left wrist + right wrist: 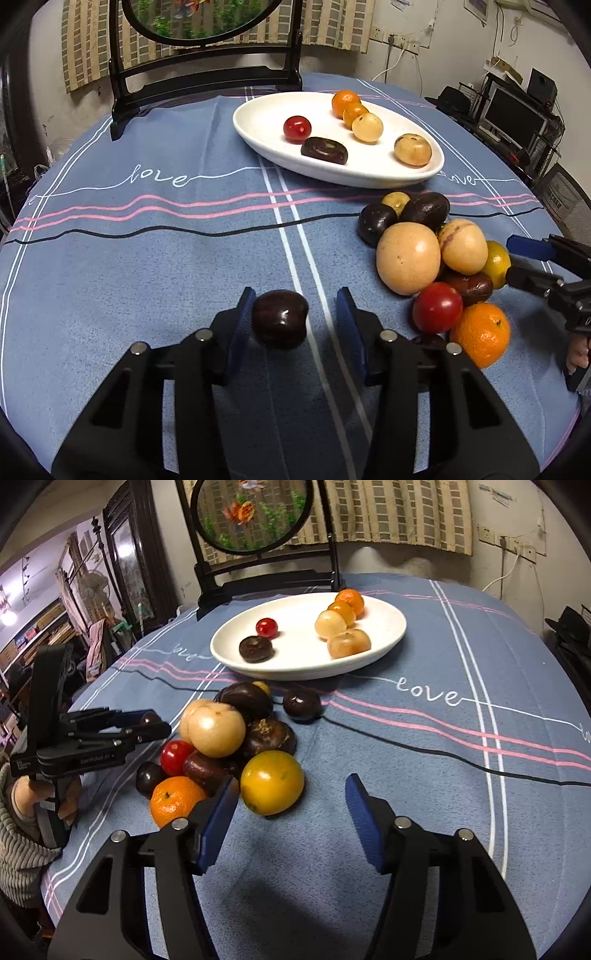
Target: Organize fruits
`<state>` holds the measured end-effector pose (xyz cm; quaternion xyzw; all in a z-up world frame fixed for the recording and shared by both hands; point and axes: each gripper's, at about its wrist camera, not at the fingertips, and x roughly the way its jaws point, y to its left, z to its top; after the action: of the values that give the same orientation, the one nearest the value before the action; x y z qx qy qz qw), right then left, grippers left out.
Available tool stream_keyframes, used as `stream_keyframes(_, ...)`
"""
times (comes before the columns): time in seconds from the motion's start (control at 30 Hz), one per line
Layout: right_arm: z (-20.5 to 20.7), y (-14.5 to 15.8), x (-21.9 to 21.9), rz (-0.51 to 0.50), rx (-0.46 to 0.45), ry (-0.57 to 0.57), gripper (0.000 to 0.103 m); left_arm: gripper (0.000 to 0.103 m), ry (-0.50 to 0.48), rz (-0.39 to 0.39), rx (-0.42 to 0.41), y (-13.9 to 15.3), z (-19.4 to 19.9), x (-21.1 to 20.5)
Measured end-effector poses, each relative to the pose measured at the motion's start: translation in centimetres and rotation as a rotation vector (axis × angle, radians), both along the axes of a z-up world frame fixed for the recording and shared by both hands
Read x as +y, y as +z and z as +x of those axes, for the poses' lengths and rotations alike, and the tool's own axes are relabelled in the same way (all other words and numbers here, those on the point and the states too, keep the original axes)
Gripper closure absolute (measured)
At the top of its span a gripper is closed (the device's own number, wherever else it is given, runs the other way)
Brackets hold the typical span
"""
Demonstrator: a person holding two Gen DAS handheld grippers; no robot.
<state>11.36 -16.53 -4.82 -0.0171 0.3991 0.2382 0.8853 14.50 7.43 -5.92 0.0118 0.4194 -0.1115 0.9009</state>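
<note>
The left claw [295, 325] has a dark purple fruit [279, 319] between its blue pads. The fruit touches the left pad, but a gap shows at the right pad, so the claw is not yet clenched on it. This fruit lies apart from the fruit pile [424, 258], on the blue cloth of the bench [147, 277]. The right claw [291, 812] is released and empty; the yellow fruit [272, 781] lies just ahead, toward its left pad. Both claws point obliquely down. The white oval dish [258, 122] waits further away.
</note>
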Motion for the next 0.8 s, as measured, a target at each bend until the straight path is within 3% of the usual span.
stream_keyframes(0.23, 0.8, -0.5, 1.7, -0.045, -0.015, 0.027, 0.044, 0.057, 0.004, 0.008, 0.009, -0.1, 0.1, -0.1)
stream_keyframes(0.27, 1.1, -0.8, 1.8, -0.037, 0.005, 0.033, 0.05, 0.057, 0.003, 0.006, 0.013, -0.2, 0.1, -0.1)
stream_keyframes(0.3, 1.4, -1.0, 1.8, -0.025, 0.027, 0.044, 0.063, 0.057, 0.002, 0.008, 0.013, -0.2, 0.2, -0.1)
stream_keyframes(0.37, 1.5, -1.0, 1.5, 0.001, 0.038, 0.042, 0.063, 0.058, 0.001, 0.007, 0.011, -0.1, 0.1, -0.1)
stream_keyframes(0.5, 0.9, 0.1, 0.5, 0.047, 0.011, 0.034, 0.063, 0.074, 0.012, -0.005, -0.02, 0.4, -0.3, 0.2)
stream_keyframes(0.63, 0.7, 1.6, -1.7, 0.115, -0.026, -0.039, 0.063, 0.076, -0.015, -0.021, -0.06, 1.1, -1.2, -0.3)
stream_keyframes(0.8, 0.8, 1.0, -1.2, 0.093, -0.007, -0.041, 0.063, 0.076, -0.029, 0.012, -0.068, 1.1, -1.6, -1.1)
